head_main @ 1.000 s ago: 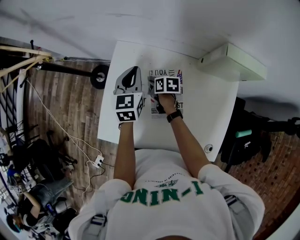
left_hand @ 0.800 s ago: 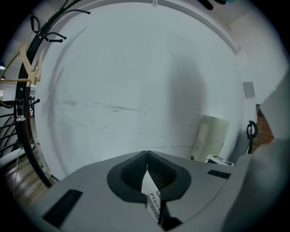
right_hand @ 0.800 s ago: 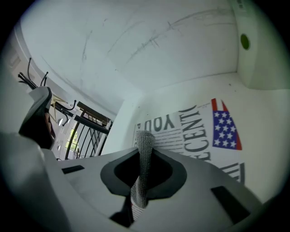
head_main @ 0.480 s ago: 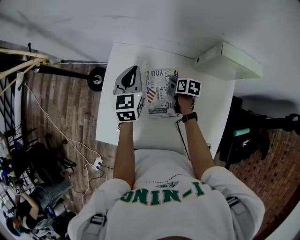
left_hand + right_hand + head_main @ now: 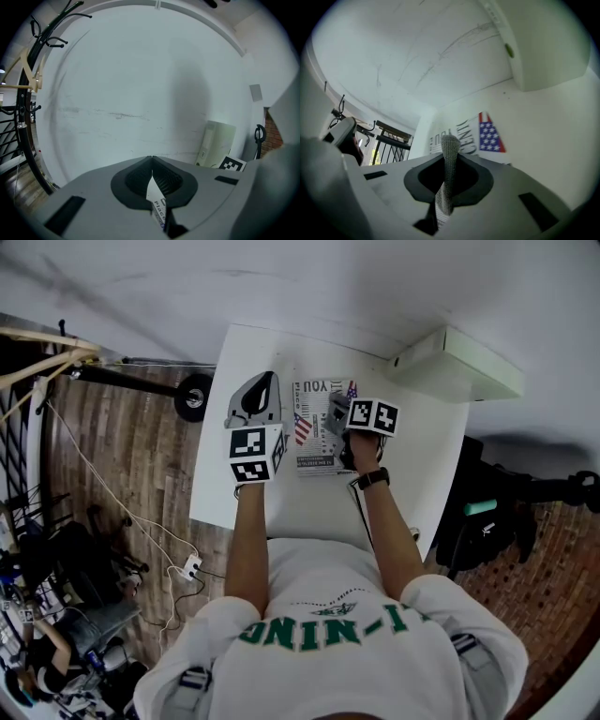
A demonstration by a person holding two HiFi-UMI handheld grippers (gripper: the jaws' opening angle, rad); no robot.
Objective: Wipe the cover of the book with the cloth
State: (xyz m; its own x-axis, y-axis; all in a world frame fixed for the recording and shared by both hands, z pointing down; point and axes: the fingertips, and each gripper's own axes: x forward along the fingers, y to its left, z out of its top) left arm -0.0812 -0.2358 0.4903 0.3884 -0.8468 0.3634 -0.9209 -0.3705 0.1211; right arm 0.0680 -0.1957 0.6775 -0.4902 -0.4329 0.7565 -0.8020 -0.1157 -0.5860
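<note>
The book lies flat on the white table, its printed cover with a flag facing up; the cover also shows in the right gripper view. My left gripper sits at the book's left side. Its jaws are shut on a printed edge of the book, held between the fingertips of the left gripper. My right gripper is over the right part of the cover, shut on a grey cloth that sticks up past the right gripper tips.
A pale box stands at the table's back right corner against the wall, close to the right gripper; it also shows as a box in the left gripper view. A wheeled stand is left of the table.
My right gripper, with the cloth, has slid from the middle of the cover to its right part. The left gripper has stayed put.
</note>
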